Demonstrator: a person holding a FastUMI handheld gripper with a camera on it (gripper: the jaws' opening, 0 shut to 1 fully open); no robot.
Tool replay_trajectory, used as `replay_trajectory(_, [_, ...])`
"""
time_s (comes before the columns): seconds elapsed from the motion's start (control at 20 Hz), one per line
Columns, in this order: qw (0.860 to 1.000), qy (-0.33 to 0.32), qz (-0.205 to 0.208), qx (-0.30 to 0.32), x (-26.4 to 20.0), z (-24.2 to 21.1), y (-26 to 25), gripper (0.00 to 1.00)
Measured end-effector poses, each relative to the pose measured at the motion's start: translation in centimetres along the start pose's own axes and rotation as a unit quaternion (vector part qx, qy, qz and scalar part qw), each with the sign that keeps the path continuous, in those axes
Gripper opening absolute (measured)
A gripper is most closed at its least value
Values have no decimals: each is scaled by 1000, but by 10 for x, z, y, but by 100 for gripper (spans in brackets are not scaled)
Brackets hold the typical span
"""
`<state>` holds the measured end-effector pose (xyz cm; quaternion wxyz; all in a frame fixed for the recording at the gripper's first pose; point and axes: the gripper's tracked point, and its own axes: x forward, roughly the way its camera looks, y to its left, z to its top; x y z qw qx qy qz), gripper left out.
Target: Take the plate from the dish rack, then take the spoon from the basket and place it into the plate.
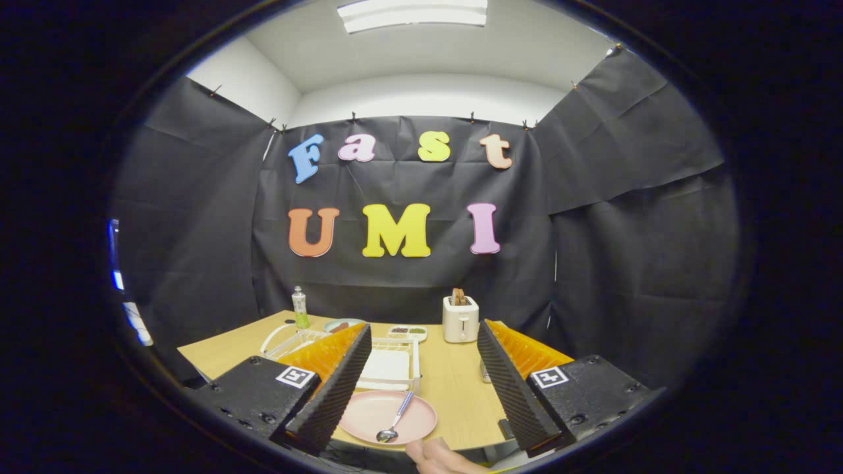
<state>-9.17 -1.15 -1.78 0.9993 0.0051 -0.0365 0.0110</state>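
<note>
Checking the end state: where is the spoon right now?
In the gripper view, the spoon lies in the pink plate on the table, between the open gripper fingers, just before the white rack.

dish rack partly behind finger

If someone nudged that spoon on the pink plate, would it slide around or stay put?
The spoon would probably slide: it looks like smooth metal on a glossy plate. Its handle leans on the rim, so it may pivot. The open gripper touches neither.
</note>
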Motion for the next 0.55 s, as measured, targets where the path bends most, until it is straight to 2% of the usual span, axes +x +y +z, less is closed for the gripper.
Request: replay_trajectory(0.55, [1000, 11, -5, -3, 3, -8, -7, 100])
